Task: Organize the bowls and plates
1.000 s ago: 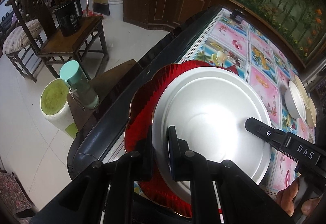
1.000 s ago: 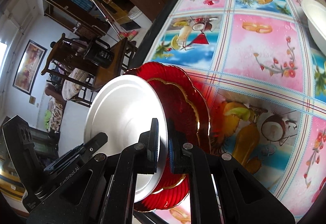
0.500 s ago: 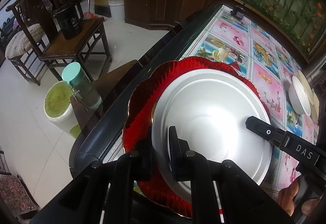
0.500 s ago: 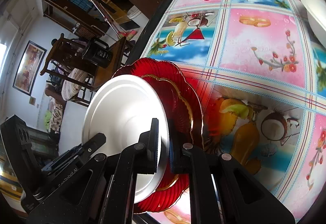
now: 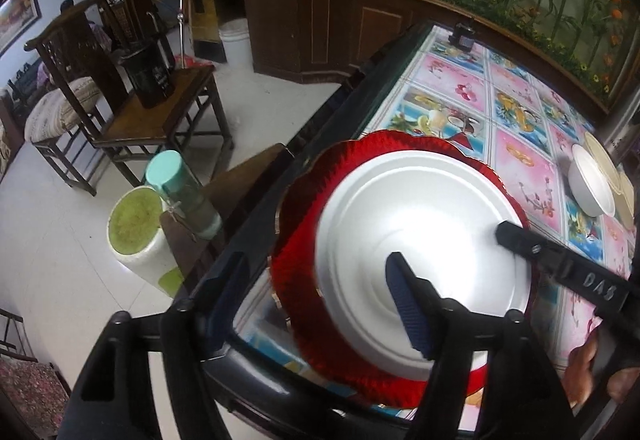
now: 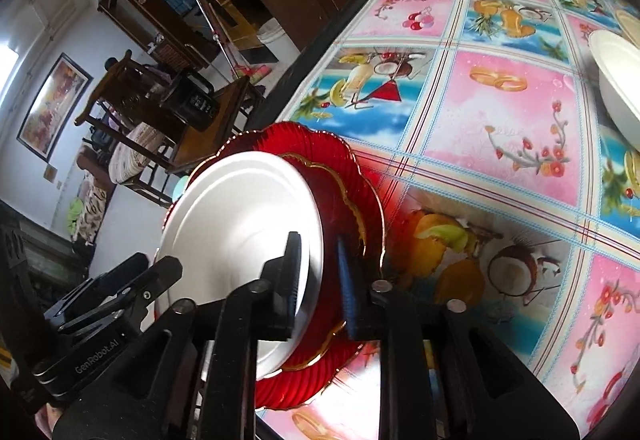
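A round white plate (image 5: 424, 268) lies on a scalloped red glass plate (image 5: 304, 240) at the table's (image 6: 500, 111) near edge. The left gripper (image 5: 316, 292) is spread wide, holding nothing. The right gripper (image 6: 320, 280) is partly parted around both rims, apparently not clamping. White bowls (image 5: 590, 189) sit well beyond.

Pale tiled floor (image 5: 60, 240), glossy under daylight. Dark wooden chair (image 5: 160, 119) carrying a black kettle (image 5: 150, 79) stands beside a cushioned seat (image 5: 60, 107). Dark wood cabinets (image 5: 320, 23) line the far wall. A framed painting (image 6: 54, 105) hangs on the white wall (image 6: 36, 51).
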Demonstrator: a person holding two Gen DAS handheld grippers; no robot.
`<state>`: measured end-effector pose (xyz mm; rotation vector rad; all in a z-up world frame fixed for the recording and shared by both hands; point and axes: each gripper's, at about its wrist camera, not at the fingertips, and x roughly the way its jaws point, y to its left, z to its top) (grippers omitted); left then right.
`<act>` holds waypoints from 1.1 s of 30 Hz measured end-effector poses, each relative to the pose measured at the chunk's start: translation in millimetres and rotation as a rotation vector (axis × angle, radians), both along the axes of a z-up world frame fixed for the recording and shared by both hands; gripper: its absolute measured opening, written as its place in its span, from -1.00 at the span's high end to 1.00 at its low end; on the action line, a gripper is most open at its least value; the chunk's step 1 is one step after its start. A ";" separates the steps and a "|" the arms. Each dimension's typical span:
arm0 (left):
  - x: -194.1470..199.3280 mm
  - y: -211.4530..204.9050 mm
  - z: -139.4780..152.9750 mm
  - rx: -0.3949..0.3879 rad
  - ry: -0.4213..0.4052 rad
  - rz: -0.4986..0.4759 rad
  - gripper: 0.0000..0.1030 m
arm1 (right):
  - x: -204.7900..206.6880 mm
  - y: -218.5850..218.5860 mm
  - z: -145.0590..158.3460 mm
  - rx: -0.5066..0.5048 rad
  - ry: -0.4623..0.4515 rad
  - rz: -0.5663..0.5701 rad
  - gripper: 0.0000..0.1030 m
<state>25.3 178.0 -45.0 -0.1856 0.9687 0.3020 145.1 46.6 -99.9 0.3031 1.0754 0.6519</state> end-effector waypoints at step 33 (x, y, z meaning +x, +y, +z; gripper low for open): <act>-25.4 -135.9 31.3 0.054 -0.143 -0.284 -0.51 | -13.5 -238.1 0.8 0.308 -0.049 -0.418 -0.03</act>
